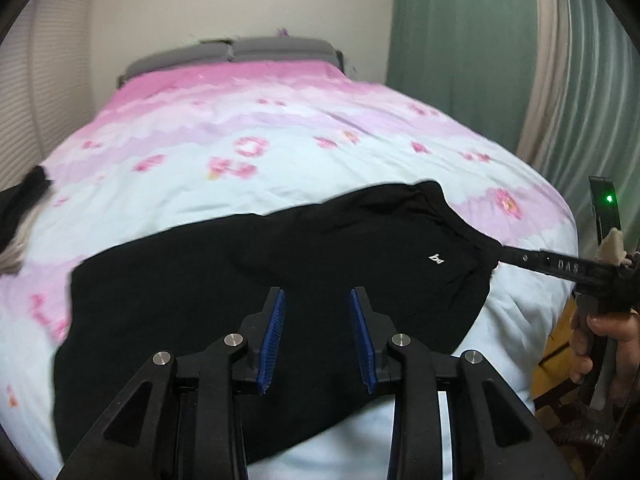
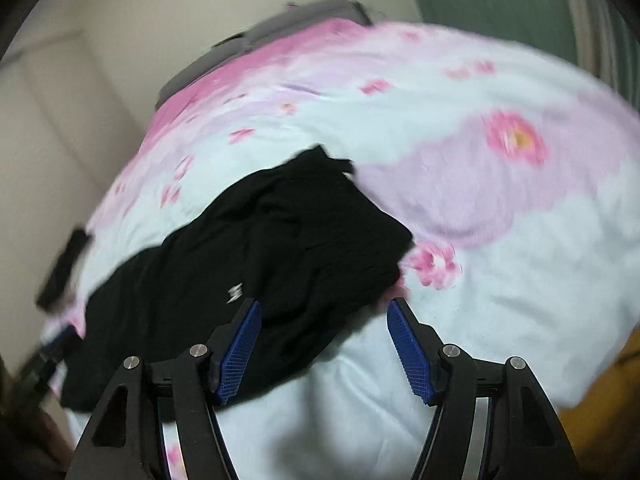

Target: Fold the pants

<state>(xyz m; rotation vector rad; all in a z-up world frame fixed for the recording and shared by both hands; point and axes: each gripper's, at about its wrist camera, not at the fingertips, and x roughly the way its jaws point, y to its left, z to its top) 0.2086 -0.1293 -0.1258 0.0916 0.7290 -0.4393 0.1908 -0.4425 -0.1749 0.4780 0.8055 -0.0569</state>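
Note:
Black pants (image 1: 256,280) with a small white logo (image 1: 437,259) lie spread across the near part of the bed. My left gripper (image 1: 318,296) is open just above the middle of the pants, blue pads apart. In the left wrist view the right gripper (image 1: 508,254) reaches in from the right and touches the pants' right edge. In the right wrist view the pants (image 2: 248,272) lie bunched at centre left. My right gripper (image 2: 324,308) is open there, its left finger (image 2: 240,344) over the cloth and its right finger (image 2: 412,356) over the sheet.
The bed (image 1: 280,160) has a pale blue and pink flowered cover. Grey pillows (image 1: 240,54) lie at the head. Another dark garment (image 1: 24,204) lies at the left edge. A green curtain (image 1: 460,40) hangs at the right. A white wall stands on the left.

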